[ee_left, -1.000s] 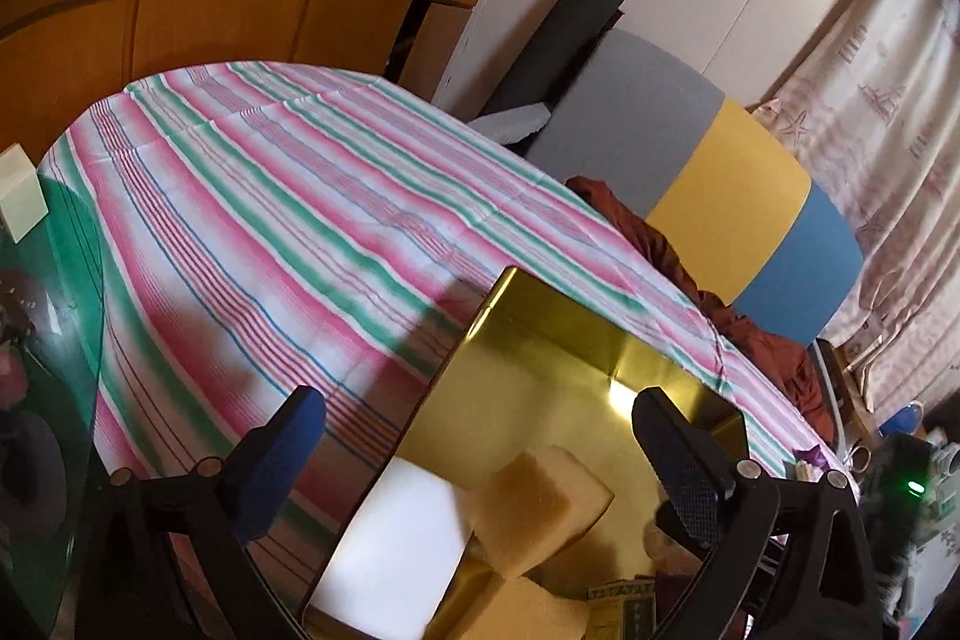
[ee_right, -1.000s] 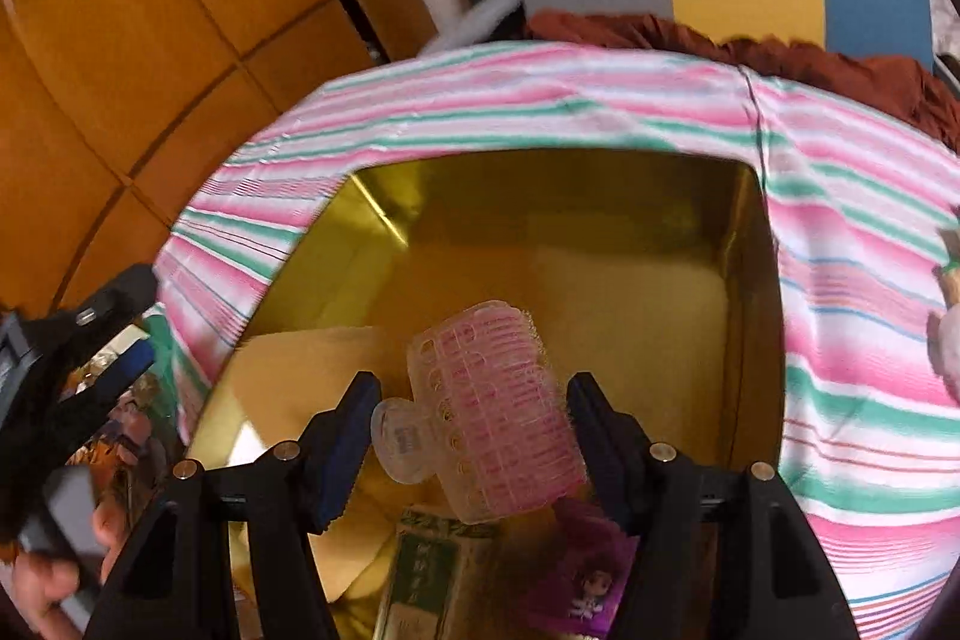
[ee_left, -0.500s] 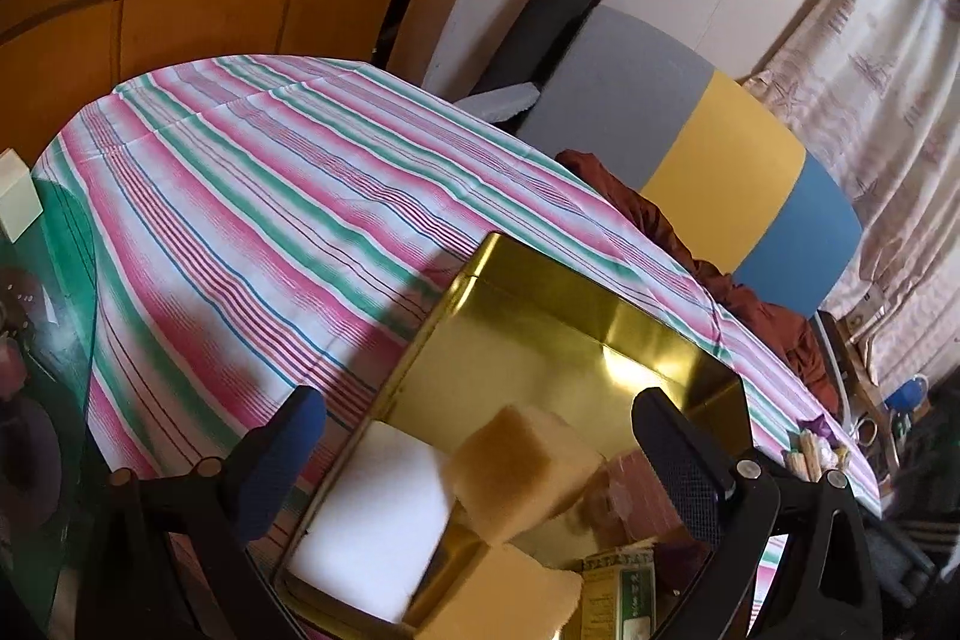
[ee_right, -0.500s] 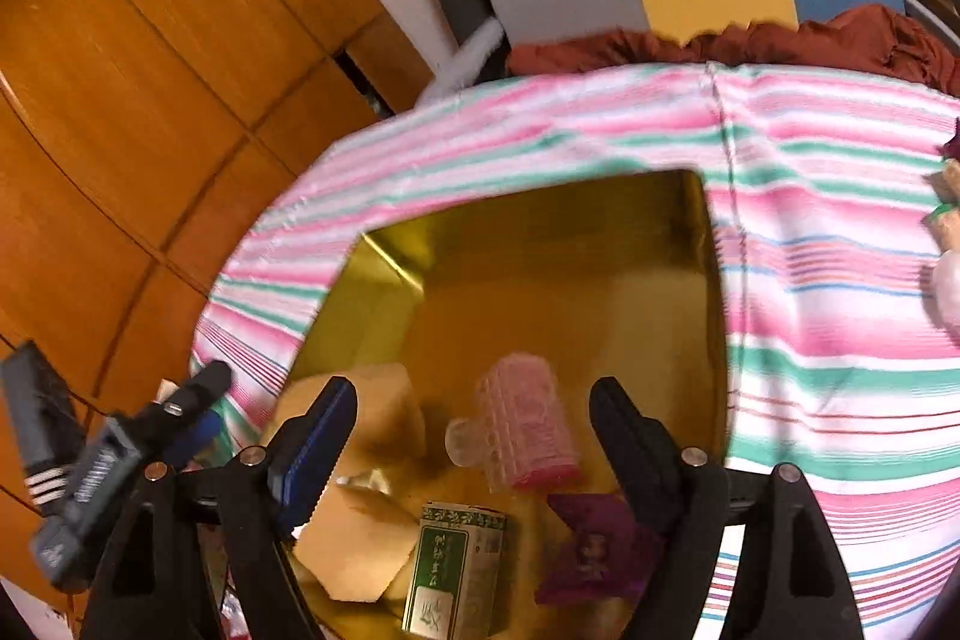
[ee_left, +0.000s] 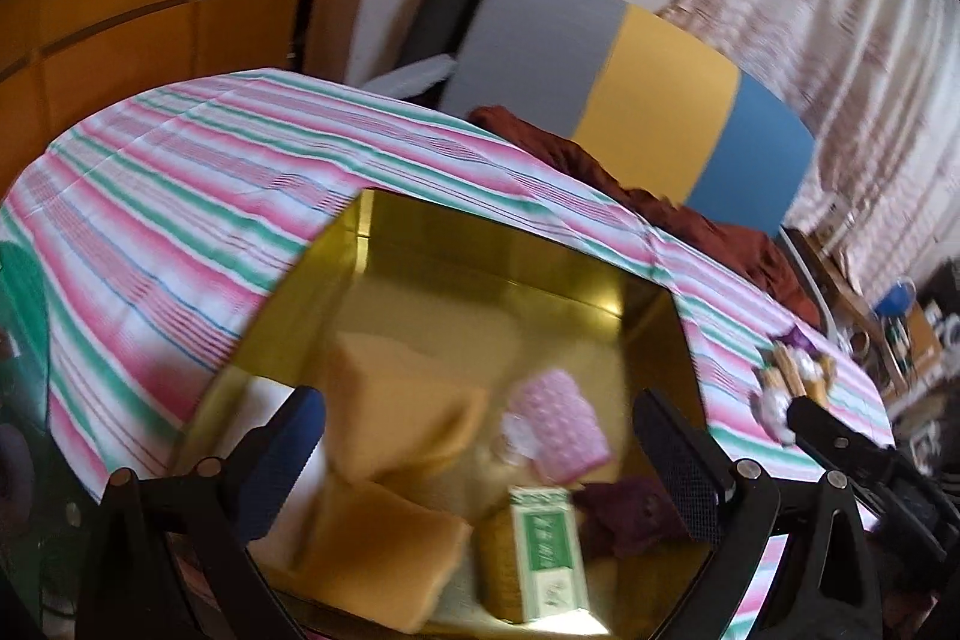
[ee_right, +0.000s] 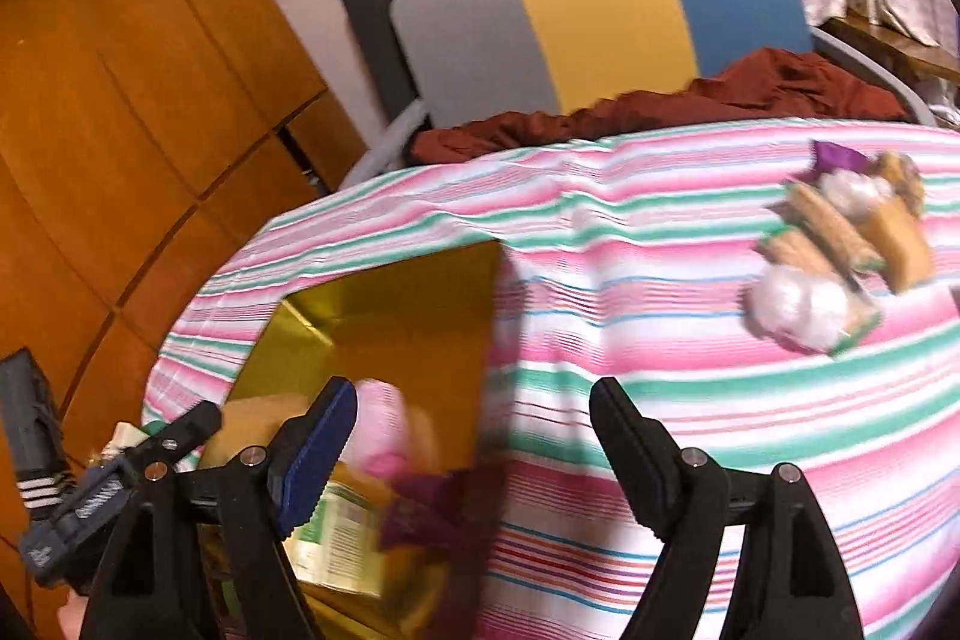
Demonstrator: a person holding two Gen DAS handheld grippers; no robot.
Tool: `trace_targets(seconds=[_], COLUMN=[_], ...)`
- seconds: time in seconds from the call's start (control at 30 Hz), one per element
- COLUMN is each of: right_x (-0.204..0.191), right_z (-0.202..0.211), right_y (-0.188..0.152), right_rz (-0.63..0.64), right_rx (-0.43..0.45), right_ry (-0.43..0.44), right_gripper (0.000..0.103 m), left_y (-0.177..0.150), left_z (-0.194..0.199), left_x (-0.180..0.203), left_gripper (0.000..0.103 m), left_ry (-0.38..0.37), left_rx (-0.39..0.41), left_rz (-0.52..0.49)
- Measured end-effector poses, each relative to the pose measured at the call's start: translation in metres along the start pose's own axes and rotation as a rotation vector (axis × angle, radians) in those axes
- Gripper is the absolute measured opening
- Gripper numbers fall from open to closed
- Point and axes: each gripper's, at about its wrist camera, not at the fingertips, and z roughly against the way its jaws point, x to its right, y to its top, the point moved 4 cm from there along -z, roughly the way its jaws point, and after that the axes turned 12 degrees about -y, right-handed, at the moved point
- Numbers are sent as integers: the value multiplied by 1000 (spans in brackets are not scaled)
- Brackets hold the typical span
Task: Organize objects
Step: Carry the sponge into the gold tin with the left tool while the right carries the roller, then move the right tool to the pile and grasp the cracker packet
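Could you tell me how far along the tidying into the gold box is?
Done: the pink roller, sponges, green carton and purple item lie in the gold box. In hand: nothing; both grippers, left and right, are open. Left: the pile on the cloth.

curler point(ee_left: 561, 421) in tin point(ee_left: 480, 244) (snacks point(ee_right: 840, 256) lie right).

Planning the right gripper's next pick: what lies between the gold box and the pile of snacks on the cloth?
Only bare striped tablecloth separates the gold box from the snack pile, seen in the right wrist view.
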Motion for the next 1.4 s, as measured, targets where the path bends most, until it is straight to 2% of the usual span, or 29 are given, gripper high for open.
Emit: trace_targets(seconds=[0.27,0.47,0.6,0.73,0.93,0.97,1.03,1.13,1.23,1.4], right_x=[66,122,158,190,207,209,213,215,205,184], right_z=[-6,-6,-5,-3,-27,-33,-45,-62,-79,-91], right_y=[-31,-45,-40,-18,19,23,31,40,42,40], right_rz=[-100,-149,-180,-176,-90,-76,-60,-69,-24,133], right_rx=[-54,-54,-51,-17,-18,-23,-43,-64,-88,-72], right_ry=[-74,-161,-217,-260,-283,-306,-364,-308,-264,-351], right_gripper=[81,81,75,74,73,67,65,65,65,67], left_y=[-21,-44,-62,-77,-95,-96,-101,-105,-108,-108], left_z=[-15,-30,-41,-50,-64,-65,-69,-70,-72,-76], left_x=[56,106,139,164,193,194,199,199,198,196], left_gripper=[103,103,103,103,103,103,103,103,103,103], left_ry=[-92,-232,-270,-275,-273,-273,-265,-256,-243,-224], left_rx=[-83,-172,-229,-259,-295,-300,-318,-325,-329,-337], left_rz=[-121,-181,-235,-273,-336,-339,-347,-346,-349,-343])
